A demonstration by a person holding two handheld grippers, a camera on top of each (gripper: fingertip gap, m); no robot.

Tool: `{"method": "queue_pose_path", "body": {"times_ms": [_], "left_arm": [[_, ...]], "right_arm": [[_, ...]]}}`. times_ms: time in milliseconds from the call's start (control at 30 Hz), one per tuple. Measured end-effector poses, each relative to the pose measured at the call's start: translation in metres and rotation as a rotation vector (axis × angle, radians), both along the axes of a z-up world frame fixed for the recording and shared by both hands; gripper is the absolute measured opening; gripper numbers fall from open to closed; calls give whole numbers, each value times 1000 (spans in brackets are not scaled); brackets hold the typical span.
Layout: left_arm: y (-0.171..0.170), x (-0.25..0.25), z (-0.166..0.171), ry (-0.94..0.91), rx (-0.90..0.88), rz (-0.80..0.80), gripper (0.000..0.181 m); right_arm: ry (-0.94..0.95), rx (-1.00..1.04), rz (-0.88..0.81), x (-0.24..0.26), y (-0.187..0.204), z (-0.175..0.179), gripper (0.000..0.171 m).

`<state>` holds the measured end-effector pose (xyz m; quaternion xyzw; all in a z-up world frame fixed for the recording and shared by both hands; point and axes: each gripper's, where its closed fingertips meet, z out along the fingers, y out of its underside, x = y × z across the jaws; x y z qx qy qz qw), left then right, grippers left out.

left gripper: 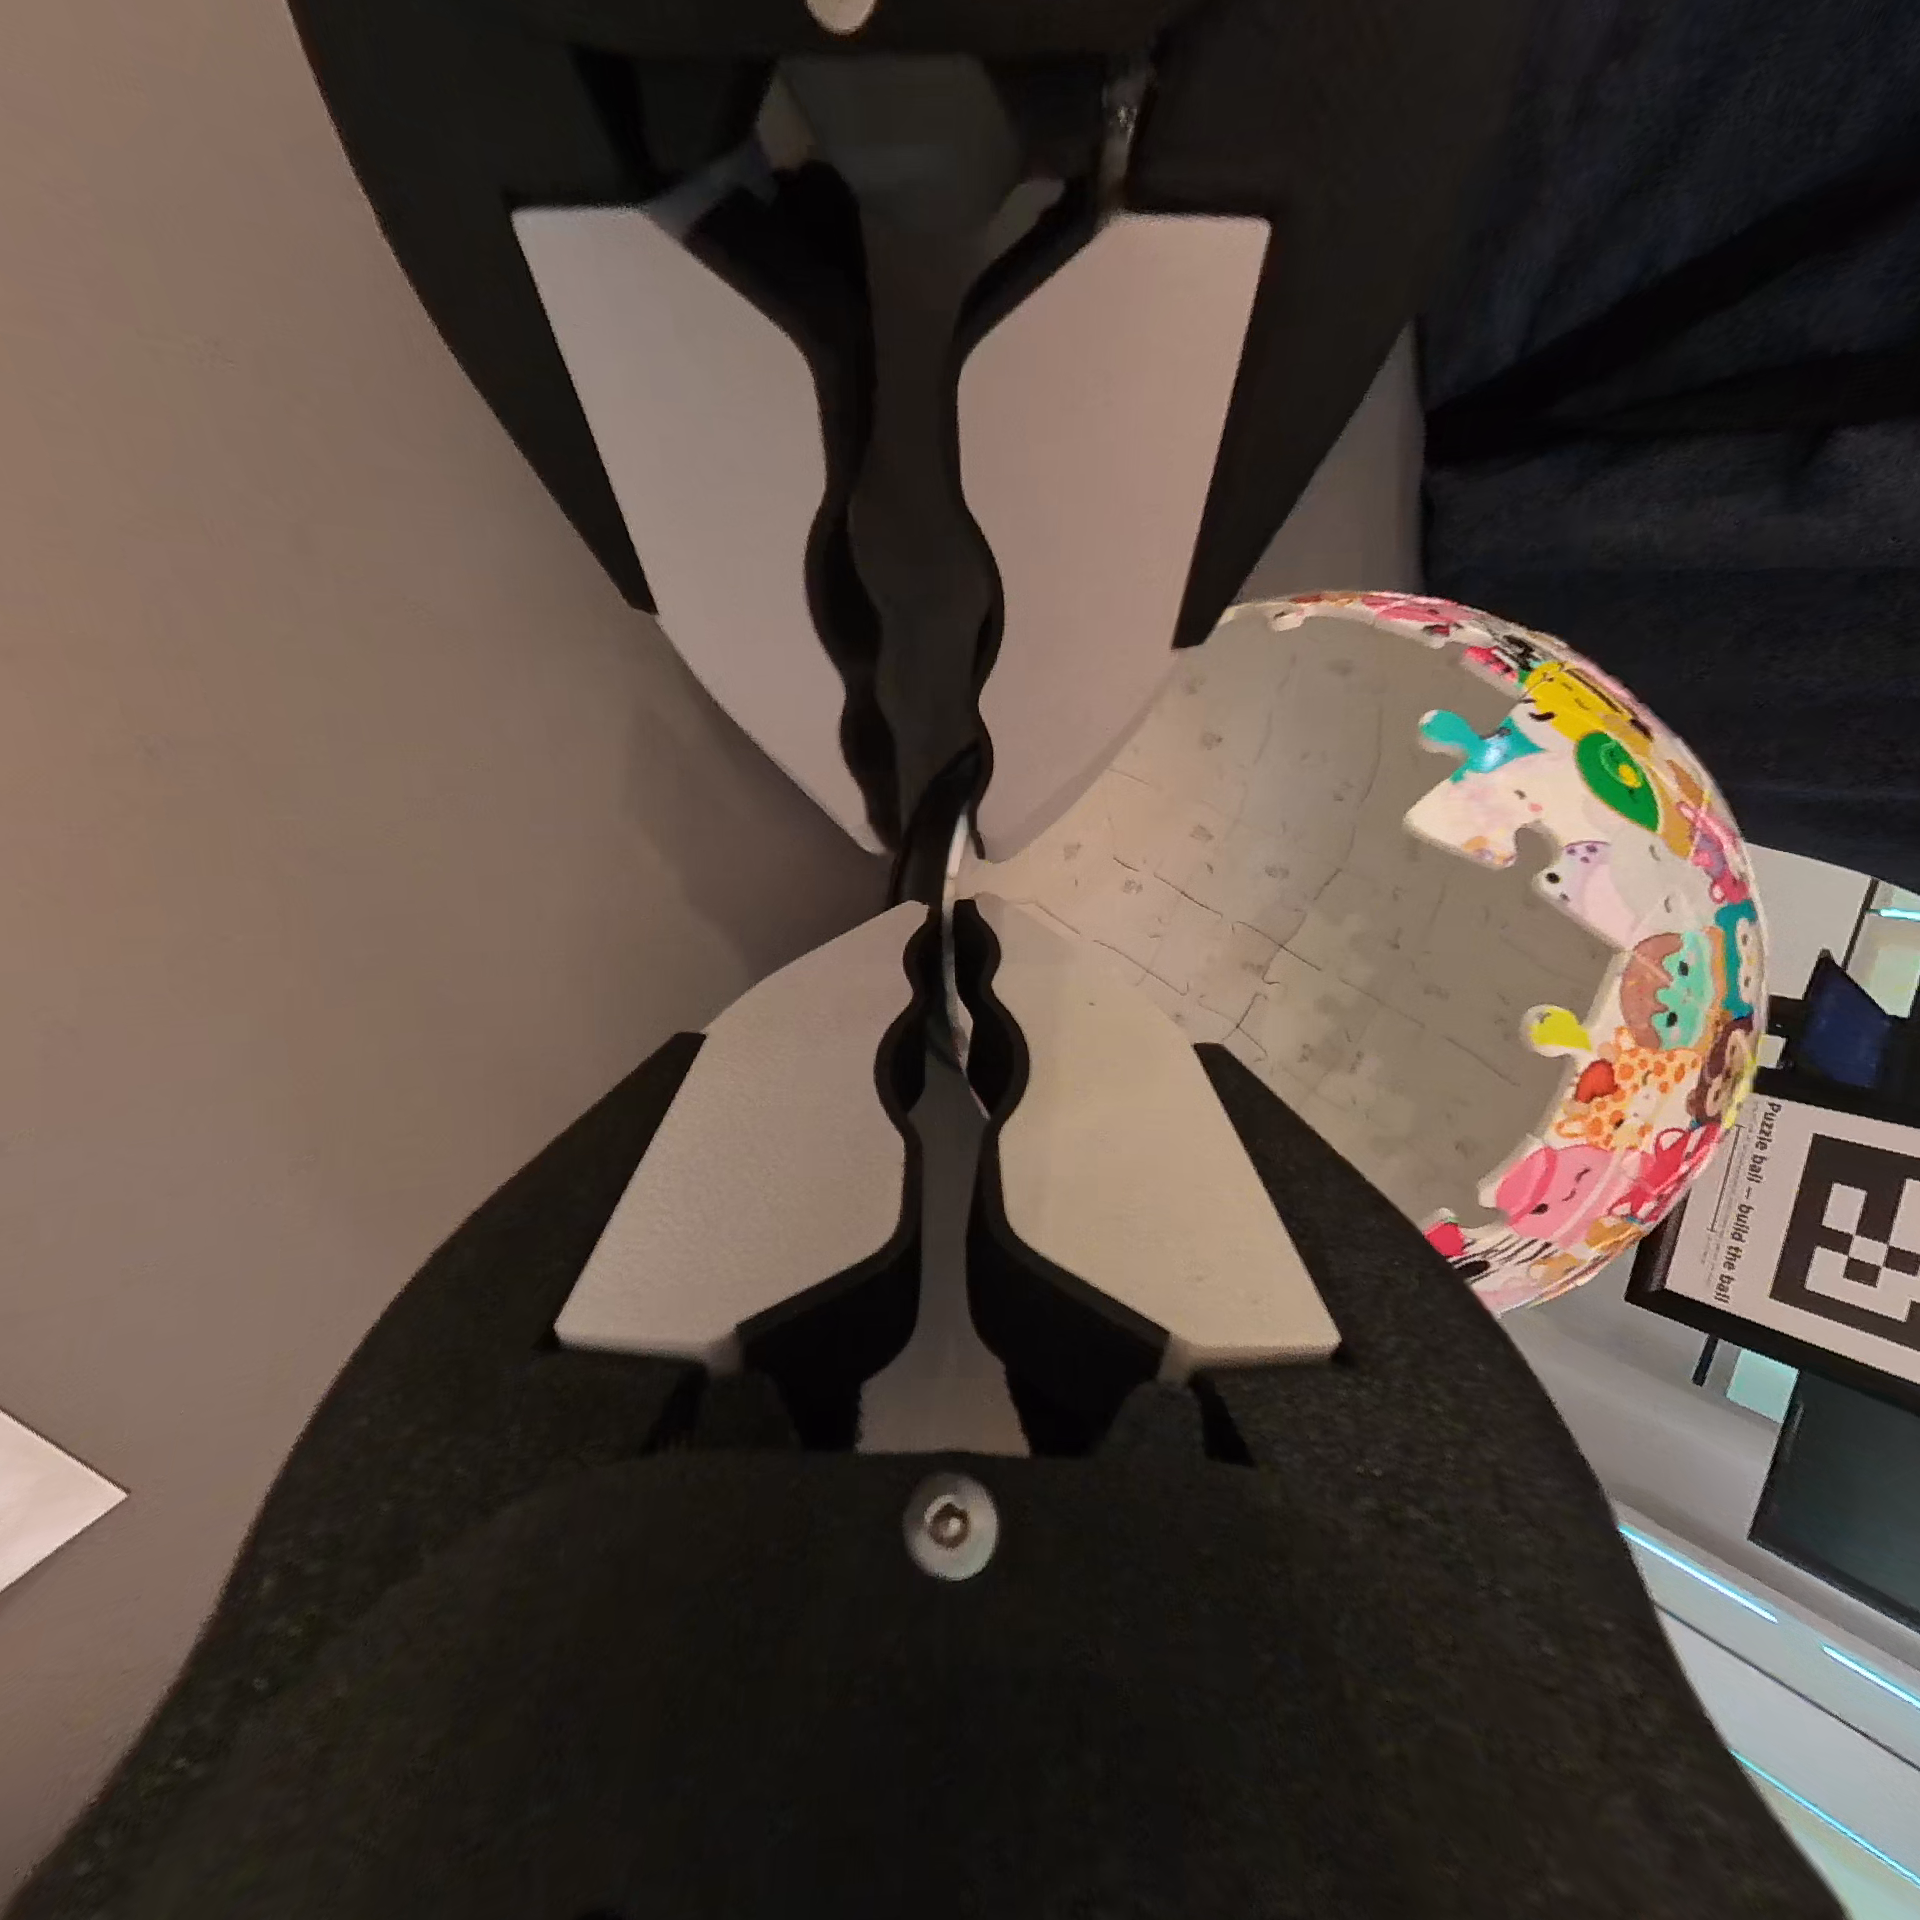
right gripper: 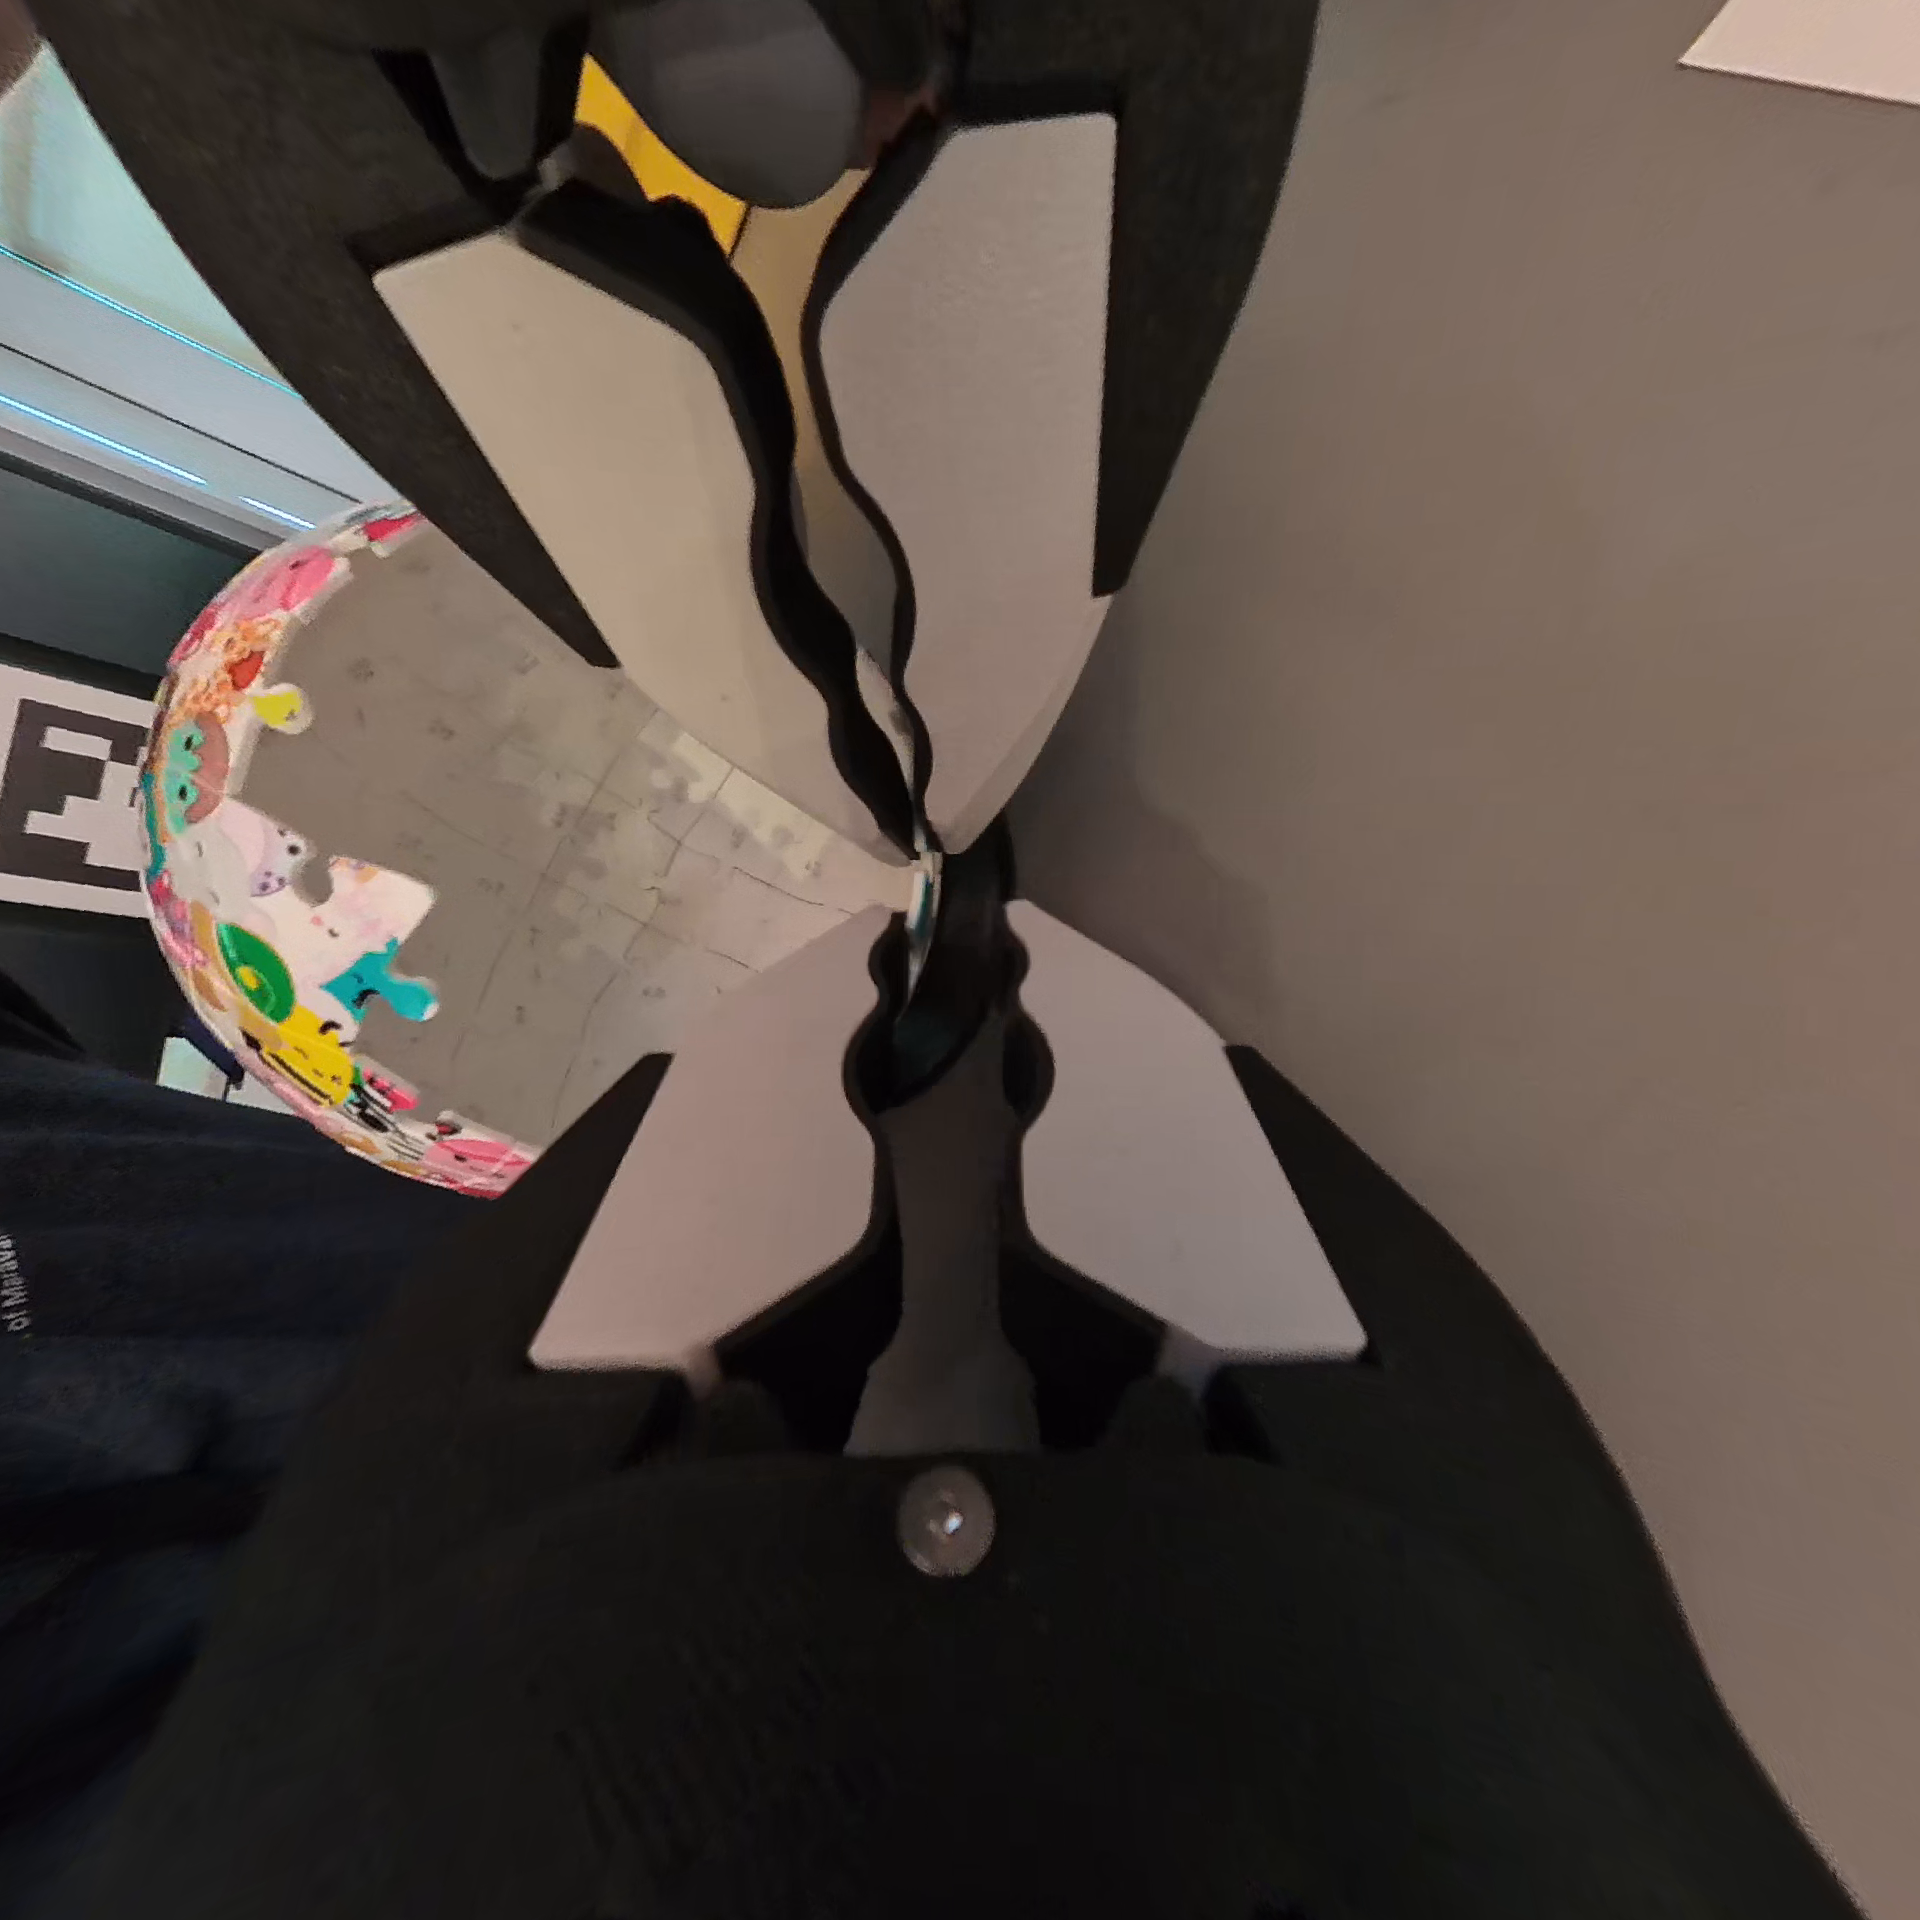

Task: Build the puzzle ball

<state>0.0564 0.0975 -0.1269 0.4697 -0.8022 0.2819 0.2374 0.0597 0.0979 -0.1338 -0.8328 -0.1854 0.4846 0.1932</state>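
Tip to tip above the grey counter (left gripper: pixel 260 727), the left gripper (left gripper: pixel 940 935) and the right gripper (right gripper: pixel 920 935) both clamp narrowly on the rim of the half-built puzzle ball (left gripper: pixel 1351 935), its colourful shell and pale hollow inside held aloft between them.

Puzzle ball (left gripper: pixel 1351 935) before marker card (left gripper: pixel 1829 1226)

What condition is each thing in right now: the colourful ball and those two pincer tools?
puzzle ball: unfinished, large opening shows its pale inside, held off the table by its rim.
left gripper: fingers shut on the ball's rim.
right gripper: fingers shut on the rim too, facing the left one.
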Motion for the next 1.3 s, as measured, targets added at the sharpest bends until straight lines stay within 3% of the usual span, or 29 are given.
{"method": "queue_pose_path", "body": {"times_ms": [1033, 1300], "left_arm": [[-1, 0, -1, -11, 4, -6, 3], [20, 18, 27, -126, -4, 159, 17]], "right_arm": [[56, -108, 41, -8, -6, -3, 3], [42, -87, 46, -9, -6, -3, 3]]}}
